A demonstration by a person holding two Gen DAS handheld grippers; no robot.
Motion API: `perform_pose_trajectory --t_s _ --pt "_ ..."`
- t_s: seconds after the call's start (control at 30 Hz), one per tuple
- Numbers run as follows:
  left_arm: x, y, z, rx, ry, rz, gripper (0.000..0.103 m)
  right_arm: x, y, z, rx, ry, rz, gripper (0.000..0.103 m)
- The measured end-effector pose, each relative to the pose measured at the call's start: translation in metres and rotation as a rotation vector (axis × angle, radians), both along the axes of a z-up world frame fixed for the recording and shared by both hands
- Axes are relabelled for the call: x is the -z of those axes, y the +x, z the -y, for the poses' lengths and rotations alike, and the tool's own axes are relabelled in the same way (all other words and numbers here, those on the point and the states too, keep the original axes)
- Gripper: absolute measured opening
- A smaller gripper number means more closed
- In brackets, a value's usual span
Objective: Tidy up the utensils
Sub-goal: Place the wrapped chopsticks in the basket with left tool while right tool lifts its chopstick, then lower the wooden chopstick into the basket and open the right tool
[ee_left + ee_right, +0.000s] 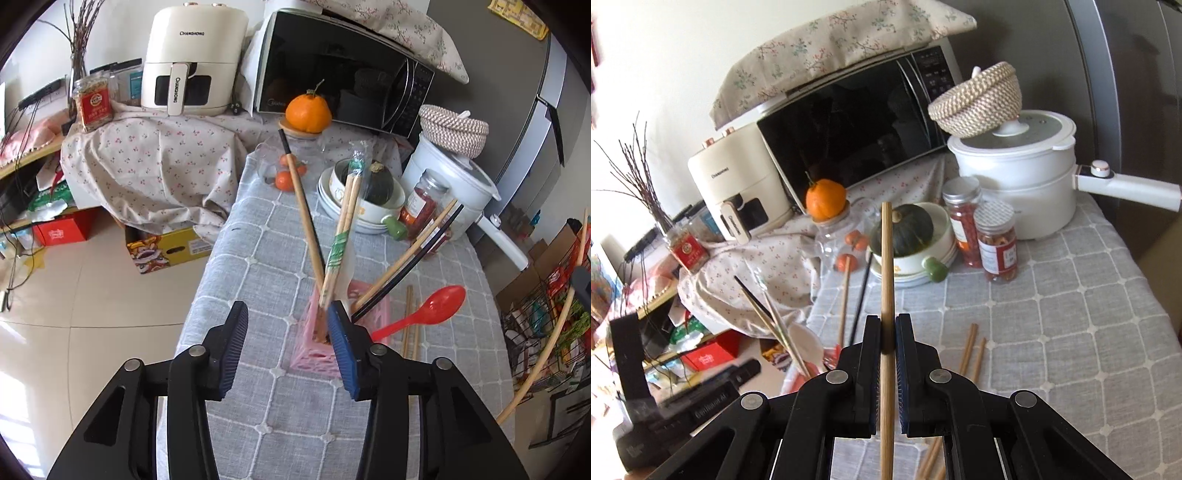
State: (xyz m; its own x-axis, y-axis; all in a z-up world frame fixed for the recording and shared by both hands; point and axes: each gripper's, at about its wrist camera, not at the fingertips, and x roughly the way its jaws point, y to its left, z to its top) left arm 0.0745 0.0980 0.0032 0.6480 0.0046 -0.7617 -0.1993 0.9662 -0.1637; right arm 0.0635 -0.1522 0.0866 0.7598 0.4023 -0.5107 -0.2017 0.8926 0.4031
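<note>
A pink utensil holder (317, 345) stands on the grey checked tablecloth (266, 266) with several chopsticks (306, 221) sticking out of it. My left gripper (288, 314) is open, its right pad against the holder's side. A red plastic spoon (424, 310) and loose wooden chopsticks (410, 325) lie right of the holder. My right gripper (888, 325) is shut on a wooden chopstick (886, 258), held upright above the table. More wooden chopsticks (971, 350) lie on the cloth beside it. The holder shows partly at lower left in the right wrist view (809, 369).
At the back stand a microwave (332, 70), an air fryer (192, 59), an orange on a glass jar (308, 112), stacked bowls holding a dark squash (373, 184), jars (997, 240) and a white electric pot (1015, 170). The table edge drops to the floor on the left.
</note>
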Motion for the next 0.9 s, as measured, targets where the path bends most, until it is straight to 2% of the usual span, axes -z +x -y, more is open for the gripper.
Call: perform_pose_trajectory --t_s 0.2,0.4,0.67,0.9 --pt "0.015 -0.006 -0.021 0.015 -0.007 -0.098 0.055 -0.019 0.004 -0.029 0.038 0.065 0.093 0.006" --pt "0.021 -0.007 -0.034 0.04 -0.046 -0.142 0.055 -0.018 0.016 -0.056 0.114 0.106 0.167 0.006" --pt "0.02 -0.003 -0.042 0.046 -0.013 -0.153 0.059 -0.006 0.029 -0.095 0.225 0.006 0.295 0.006" --pt "0.026 -0.001 -0.042 0.063 -0.011 -0.177 0.06 0.025 0.037 -0.111 0.264 -0.046 0.294 0.006"
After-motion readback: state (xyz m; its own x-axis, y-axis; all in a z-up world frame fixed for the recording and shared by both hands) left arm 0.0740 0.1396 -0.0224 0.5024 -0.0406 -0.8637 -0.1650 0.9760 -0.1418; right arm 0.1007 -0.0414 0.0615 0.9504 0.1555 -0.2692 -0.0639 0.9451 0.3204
